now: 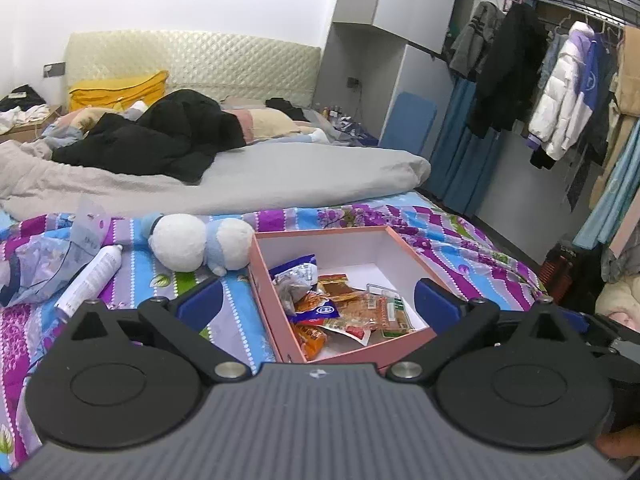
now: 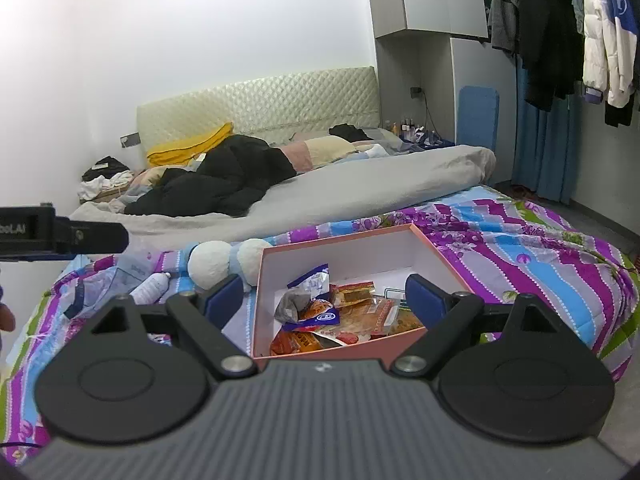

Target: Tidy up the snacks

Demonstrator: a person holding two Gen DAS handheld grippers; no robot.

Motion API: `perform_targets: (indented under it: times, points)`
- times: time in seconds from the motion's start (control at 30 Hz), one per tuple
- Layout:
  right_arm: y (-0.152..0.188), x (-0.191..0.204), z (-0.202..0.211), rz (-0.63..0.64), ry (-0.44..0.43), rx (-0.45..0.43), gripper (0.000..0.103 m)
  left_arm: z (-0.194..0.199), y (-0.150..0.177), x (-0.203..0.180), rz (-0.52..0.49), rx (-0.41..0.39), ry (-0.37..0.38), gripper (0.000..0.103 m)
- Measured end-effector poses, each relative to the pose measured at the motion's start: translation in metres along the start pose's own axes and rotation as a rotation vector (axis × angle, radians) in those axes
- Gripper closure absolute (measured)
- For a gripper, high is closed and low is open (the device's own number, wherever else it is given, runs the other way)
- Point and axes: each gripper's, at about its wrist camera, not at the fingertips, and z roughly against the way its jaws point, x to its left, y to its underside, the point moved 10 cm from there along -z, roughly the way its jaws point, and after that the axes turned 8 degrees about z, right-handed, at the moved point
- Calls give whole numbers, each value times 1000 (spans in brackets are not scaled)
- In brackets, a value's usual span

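Above the pink box (image 1: 340, 354) of snacks (image 1: 336, 304), both grippers tilt down, left fingers (image 1: 200, 300) and right fingers (image 2: 426, 300) apart, empty.

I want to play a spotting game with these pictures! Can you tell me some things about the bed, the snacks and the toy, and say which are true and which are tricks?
1. The crinkly snack packets lie inside the pink cardboard box. True.
2. The white-and-blue plush toy sits inside that box. False: it lies on the purple flowered bedsheet, beside the box.
3. The left gripper has its fingers spread with nothing between them. True.
4. The right gripper is squeezing a snack packet. False: its fingers are open and hold nothing.
5. A white spray can lies on its side on the bedsheet. True.
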Motion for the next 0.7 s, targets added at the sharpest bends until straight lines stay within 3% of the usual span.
perform_targets:
  times: [0.7]
  points:
    - [11, -2, -3, -24, -11, 12, 14, -2, 4, 8, -15, 17, -27, 0]
